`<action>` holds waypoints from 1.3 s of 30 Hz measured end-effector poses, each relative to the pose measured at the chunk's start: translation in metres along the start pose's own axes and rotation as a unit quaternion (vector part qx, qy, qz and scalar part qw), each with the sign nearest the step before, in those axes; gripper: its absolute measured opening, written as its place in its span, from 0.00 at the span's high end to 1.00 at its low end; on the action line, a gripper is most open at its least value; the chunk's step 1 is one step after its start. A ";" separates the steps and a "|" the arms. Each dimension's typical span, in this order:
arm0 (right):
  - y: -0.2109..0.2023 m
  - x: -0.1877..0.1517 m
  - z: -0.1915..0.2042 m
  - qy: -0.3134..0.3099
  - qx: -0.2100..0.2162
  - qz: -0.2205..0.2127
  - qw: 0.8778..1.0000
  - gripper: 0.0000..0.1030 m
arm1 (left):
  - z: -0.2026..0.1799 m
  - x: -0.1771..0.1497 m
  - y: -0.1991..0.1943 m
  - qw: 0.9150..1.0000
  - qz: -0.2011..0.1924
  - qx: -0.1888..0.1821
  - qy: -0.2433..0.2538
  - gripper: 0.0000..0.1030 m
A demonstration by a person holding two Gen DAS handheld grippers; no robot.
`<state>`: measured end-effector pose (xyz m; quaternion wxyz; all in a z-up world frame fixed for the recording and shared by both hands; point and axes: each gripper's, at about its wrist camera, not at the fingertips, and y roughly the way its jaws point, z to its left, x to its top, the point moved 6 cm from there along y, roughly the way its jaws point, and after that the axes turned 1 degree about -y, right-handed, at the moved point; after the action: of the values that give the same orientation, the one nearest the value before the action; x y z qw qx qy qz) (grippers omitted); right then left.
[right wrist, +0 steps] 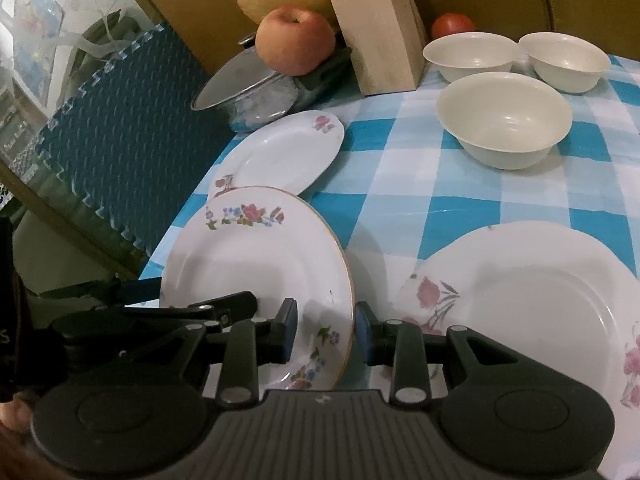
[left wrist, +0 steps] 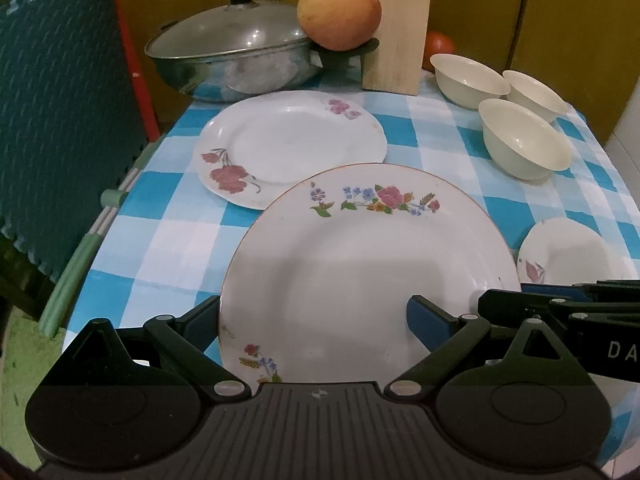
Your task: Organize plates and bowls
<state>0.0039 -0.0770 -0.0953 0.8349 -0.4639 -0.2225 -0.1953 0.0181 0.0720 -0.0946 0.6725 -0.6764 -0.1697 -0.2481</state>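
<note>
The gold-rimmed plate with the blue and pink flower band is tilted up off the worktop in the lower middle of the left wrist view. Its lower edge is cut off behind the left tool. One blue pad lies on the plate's face; the other finger passes behind the left rim and is mostly hidden, so the left tool looks clamped on the plate.

In the right wrist view the right tool straddles the same plate's right rim, with pads on either side. Whether both pads press the rim is hard to make out.

The right tool's body enters the left view at the lower right, bearing white letters "DA" before the frame cuts them off. A lone "S" shows at the left edge of the right view.

A plate with red flowers lies flat in the upper middle, partly covered by the held plate. Another pink-flowered plate lies at the lower right, clipped by the frame and the tool. Three cream bowls sit close together at the upper right. A lidded pot, an apple, a wooden block and a half-hidden tomato stand along the top.
</note>
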 end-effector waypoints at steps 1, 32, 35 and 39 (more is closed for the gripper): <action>0.000 0.000 0.000 0.001 0.001 0.000 1.000 0.71 | 0.000 0.000 0.000 1.000 0.000 0.000 -0.002 0.04; 0.000 0.004 0.002 0.021 0.008 0.007 1.000 0.71 | 0.006 0.006 -0.002 1.000 -0.007 0.001 -0.014 0.04; -0.001 0.004 0.002 0.022 0.008 0.008 1.000 0.71 | 0.006 0.007 -0.002 1.000 -0.007 0.001 -0.016 0.04; -0.003 0.003 0.001 0.027 0.005 0.009 1.000 0.71 | 0.004 0.007 -0.002 1.000 -0.008 -0.001 -0.013 0.04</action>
<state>0.0045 -0.0780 -0.0913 0.8447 -0.4564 -0.1966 -0.1989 0.0233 0.0755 -0.0883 0.6675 -0.6789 -0.1834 -0.2447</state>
